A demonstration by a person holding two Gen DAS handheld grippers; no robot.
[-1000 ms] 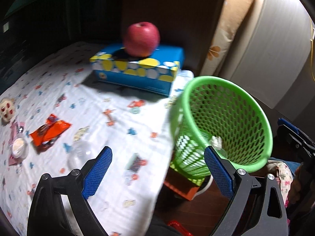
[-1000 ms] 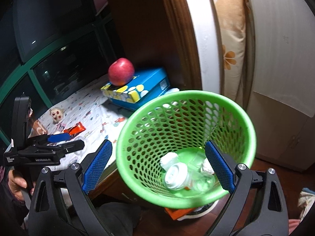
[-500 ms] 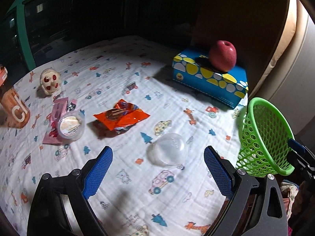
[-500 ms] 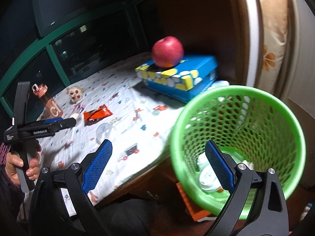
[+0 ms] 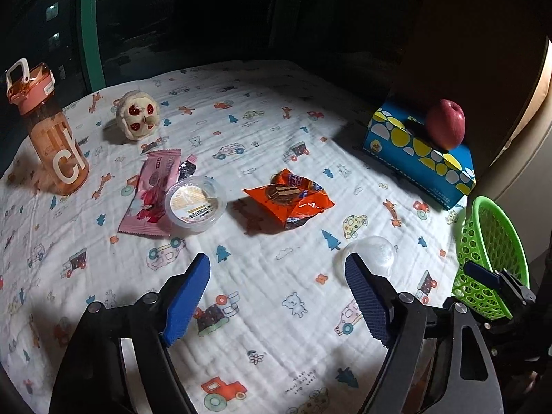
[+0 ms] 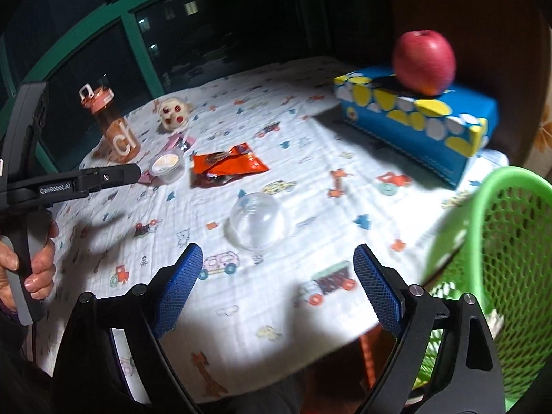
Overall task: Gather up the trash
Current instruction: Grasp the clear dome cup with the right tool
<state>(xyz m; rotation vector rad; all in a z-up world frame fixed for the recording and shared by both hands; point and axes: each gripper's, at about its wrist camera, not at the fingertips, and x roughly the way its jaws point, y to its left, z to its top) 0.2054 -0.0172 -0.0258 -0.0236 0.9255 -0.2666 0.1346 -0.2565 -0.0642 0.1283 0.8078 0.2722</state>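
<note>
On the printed tablecloth (image 5: 262, 324) lie an orange snack wrapper (image 5: 293, 198) (image 6: 227, 165), a pink wrapper (image 5: 151, 189), a small clear tub with a cream lid (image 5: 195, 203) (image 6: 167, 165) and a clear plastic dome (image 5: 371, 255) (image 6: 257, 220). My left gripper (image 5: 276, 296) hovers over the cloth, its jaws closing with nothing between them; the dome sits just beyond its right finger. My right gripper (image 6: 277, 289) hangs near the table's front edge, jaws closing on nothing, the dome a little ahead. The green mesh basket (image 5: 490, 258) (image 6: 500, 258) stands off the table's right side.
A blue tissue box (image 5: 421, 158) (image 6: 421, 124) with a red apple (image 5: 445, 124) (image 6: 424, 62) stands at the back right. An orange drink bottle (image 5: 51, 131) (image 6: 114, 127) and a small plush toy (image 5: 136, 119) (image 6: 174, 114) stand at the left. A hand (image 6: 38, 265) holds the left gripper.
Both views swung left from the basket to the table. The wrappers, tub and dome have come toward the middle of view, and both pairs of jaws stand narrower than before.
</note>
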